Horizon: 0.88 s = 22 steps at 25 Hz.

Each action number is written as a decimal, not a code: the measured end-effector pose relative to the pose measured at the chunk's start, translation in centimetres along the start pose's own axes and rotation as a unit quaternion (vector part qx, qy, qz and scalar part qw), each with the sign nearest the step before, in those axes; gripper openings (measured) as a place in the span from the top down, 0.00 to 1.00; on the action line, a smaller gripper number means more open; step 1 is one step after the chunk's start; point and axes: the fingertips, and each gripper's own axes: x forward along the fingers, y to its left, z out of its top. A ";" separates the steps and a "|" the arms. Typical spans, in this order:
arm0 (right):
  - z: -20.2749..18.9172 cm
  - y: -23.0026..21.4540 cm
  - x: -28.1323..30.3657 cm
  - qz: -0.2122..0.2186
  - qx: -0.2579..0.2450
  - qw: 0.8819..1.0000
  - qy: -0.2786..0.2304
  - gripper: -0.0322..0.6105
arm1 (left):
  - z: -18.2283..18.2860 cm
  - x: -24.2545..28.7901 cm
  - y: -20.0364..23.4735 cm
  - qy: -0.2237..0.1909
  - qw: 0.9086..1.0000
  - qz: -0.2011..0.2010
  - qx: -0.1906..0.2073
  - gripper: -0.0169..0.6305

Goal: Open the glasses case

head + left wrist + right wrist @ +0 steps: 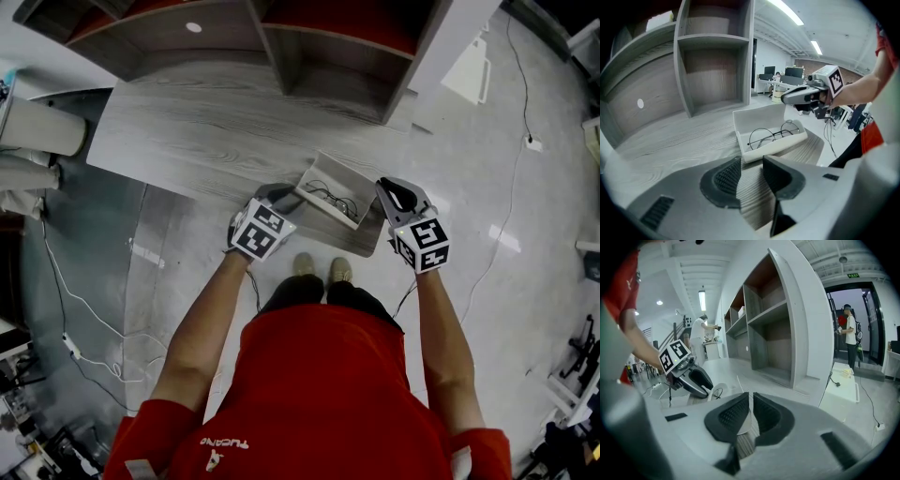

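The glasses case (330,192) lies open near the worktop's (187,131) front corner, glasses (773,136) inside. My left gripper (751,165) has its fingers wide and empty. My right gripper (751,401) has them nearly together beside the lid. A careless nudge could push the case off the edge.

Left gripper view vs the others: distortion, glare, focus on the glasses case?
Left gripper view: fisheye bows the shelf unit, corners vignetted, but the open glasses case and its glasses are sharp. Right gripper view: same warp, blown-out ceiling light. Head view: glare patches on the floor.
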 end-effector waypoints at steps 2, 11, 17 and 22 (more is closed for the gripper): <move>0.3 0.3 -0.2 0.005 0.002 1.000 -0.008 0.89 | -0.2 -0.3 0.3 -0.003 1.000 0.003 -0.005 0.76; 3.8 0.6 -1.2 0.008 -0.001 0.999 -0.052 0.90 | 3.6 -3.4 1.2 -0.077 0.996 0.033 -0.008 0.77; 8.5 1.9 -3.0 0.009 -0.025 0.994 -0.103 0.93 | 9.7 -7.5 0.1 -0.194 0.980 0.046 -0.011 0.86; 13.0 3.9 -5.3 0.019 -0.039 0.987 -0.152 0.94 | 14.8 -12.7 -0.9 -0.304 0.950 0.061 -0.022 0.92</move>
